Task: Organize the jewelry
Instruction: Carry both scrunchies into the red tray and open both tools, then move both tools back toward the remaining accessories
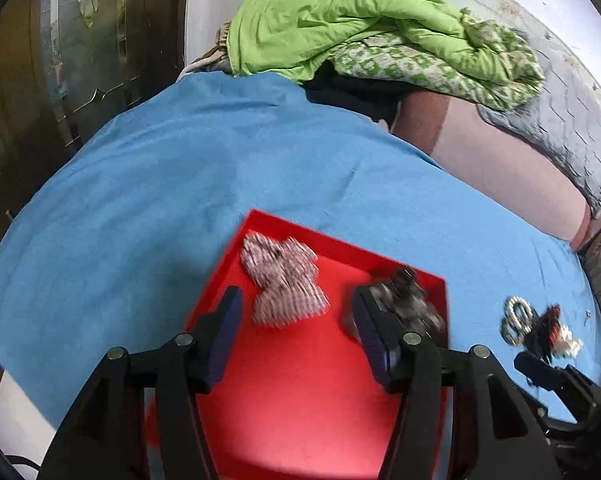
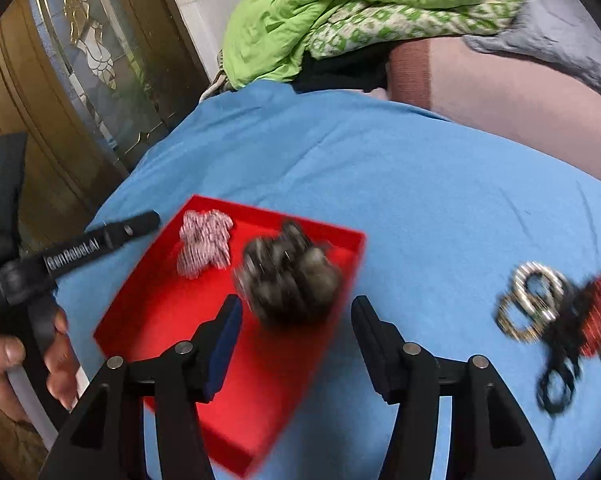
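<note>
Your left gripper [image 1: 296, 320] stands part open over the red tray [image 1: 284, 392] with nothing between its pads. Your right gripper [image 2: 296, 320] is likewise part open and empty, straddling the tray's right rim.

Two pieces already lie in the far half of the tray: a pink-and-white striped fabric bow [image 1: 282, 280] on the left, and a dark beaded cluster [image 2: 290, 276] to its right. The cluster is blurred, so its exact make cannot be confirmed; it appears to be a bunched bead piece.

Still outside, on the blue cloth [image 2: 380, 168] to the right and well apart from the tray, lies a tangle: linked metal rings [image 2: 530, 300] touching a black-and-red corded piece [image 2: 580, 320].

Handling, as judged: all items are light. The bow is soft and will crush harmlessly; take it at its centre knot. The rings are hard and smooth, likely to slip; pinch across one band. The cord is limp and may drag its neighbours along.

The cloth is soft bedding and will give under pressure. A green quilt [image 1: 340, 16] is heaped at the far side; a glazed wooden door [image 2: 92, 68] stands far left.
</note>
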{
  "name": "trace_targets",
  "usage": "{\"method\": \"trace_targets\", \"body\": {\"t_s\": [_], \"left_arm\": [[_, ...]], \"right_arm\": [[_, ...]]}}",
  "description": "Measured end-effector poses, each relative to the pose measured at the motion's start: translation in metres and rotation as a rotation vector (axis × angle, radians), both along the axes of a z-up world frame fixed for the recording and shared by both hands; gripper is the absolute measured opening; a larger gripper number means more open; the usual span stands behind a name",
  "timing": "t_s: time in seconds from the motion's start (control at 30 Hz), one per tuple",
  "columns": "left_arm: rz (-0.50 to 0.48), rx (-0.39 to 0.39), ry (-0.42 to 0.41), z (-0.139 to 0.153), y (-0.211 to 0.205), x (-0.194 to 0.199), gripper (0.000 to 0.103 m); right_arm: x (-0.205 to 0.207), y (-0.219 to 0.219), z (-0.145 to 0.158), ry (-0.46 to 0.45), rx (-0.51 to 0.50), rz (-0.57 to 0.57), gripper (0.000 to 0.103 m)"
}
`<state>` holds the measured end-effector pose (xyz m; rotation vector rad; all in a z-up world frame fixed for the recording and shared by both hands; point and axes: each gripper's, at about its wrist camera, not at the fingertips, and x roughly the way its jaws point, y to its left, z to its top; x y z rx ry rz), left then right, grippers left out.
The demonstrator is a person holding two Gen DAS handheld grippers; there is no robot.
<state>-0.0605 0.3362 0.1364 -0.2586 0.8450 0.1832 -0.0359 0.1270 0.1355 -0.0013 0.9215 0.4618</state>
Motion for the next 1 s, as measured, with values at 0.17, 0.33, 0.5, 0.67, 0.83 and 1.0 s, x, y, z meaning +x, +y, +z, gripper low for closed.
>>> {"method": "trace_targets", "body": {"t_s": [0.17,0.33,0.5,0.67,0.83,1.0], "left_arm": [[-0.061,-0.011,-0.003,0.004,-0.044,-0.029,0.058],[-0.132,-0.029,0.012,-0.001,-0.093,-0.052,0.058],[-0.198,-0.014,0.054,-0.008,-0.133,-0.062,0.059],[-0.247,0.005,0.076,-0.009,-0.163,-0.07,0.059],[-0.289,0.024,0.098,-0.013,-0.19,-0.073,0.059],[-0.331,0.03,0.131,-0.021,-0.216,-0.067,0.059]], "right_arm": [[-0.044,-0.048,-0.005,-0.021,-0.079,-0.06,0.065],[-0.076,-0.103,-0.01,-0.013,-0.108,-0.179,0.066],[-0.097,-0.149,-0.014,0.015,-0.078,-0.278,0.066],[-0.116,-0.177,-0.013,0.011,-0.046,-0.336,0.066],[-0.128,-0.2,-0.013,0.008,-0.025,-0.379,0.066],[-0.137,-0.222,-0.012,0.009,-0.013,-0.43,0.066]]}}
